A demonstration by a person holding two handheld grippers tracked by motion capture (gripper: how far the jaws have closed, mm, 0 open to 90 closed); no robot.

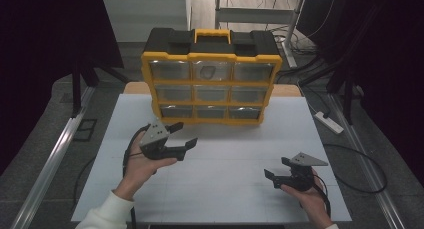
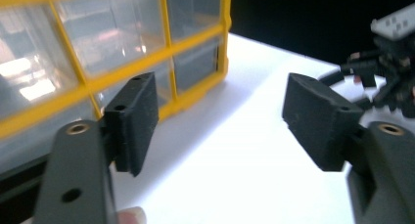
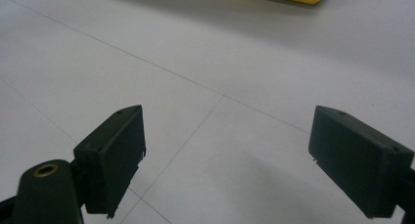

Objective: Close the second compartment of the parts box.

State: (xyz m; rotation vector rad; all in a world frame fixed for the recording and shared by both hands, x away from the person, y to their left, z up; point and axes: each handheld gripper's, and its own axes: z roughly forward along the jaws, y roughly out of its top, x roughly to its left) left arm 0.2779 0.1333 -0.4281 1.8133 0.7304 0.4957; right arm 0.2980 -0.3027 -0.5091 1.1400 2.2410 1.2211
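Both claws, left [image 1: 185,132] and right [image 1: 275,168], gape empty over the white table [image 1: 225,189] amid dark surroundings.

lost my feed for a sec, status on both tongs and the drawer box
Left tongs open, empty, near drawer box bottom row. Right tongs open, empty, low over white table. All drawers shut. Nothing in the way.

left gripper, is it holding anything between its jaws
No, the left gripper has its jaws standing wide apart with nothing but the bare white table between them.
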